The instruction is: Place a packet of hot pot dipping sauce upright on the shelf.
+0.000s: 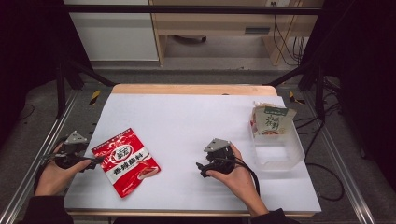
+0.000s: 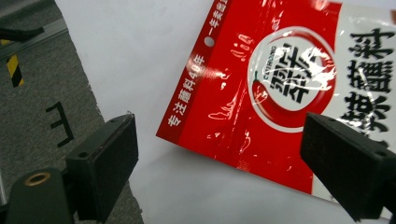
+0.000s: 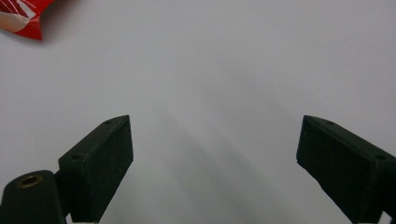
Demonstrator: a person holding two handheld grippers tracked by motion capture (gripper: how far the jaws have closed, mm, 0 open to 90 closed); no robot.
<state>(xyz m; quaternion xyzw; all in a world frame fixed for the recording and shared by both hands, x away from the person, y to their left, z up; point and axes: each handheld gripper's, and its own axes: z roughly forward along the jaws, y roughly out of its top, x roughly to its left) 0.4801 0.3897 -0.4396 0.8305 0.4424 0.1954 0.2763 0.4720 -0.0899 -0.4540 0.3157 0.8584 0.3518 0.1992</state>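
Left gripper [image 1: 95, 161] hovering at the table's left edge, jaws spread wide, nothing between the pads, tips pointing at the near corner of the red sachet [image 1: 126, 161]. Looking along those jaws: red sachet [image 2: 280, 93] lying flat on the white table [image 2: 140, 56], its corner sitting in the gap, one jaw over bare table at the edge, the other over the sachet's printed face; touching or not, cannot tell. Lying tilted on the left half of the table [image 1: 187, 121], glossy, white label band across the middle. Right gripper [image 1: 201, 167] resting low near the table's middle, well apart from the sachet, jaws standing wide over bare white surface [image 3: 210, 70], gripping nothing. Sitting at the right edge: clear plastic bin [image 1: 280, 151], with a green-and-white pouch [image 1: 271, 120] leaning upright at its far end.
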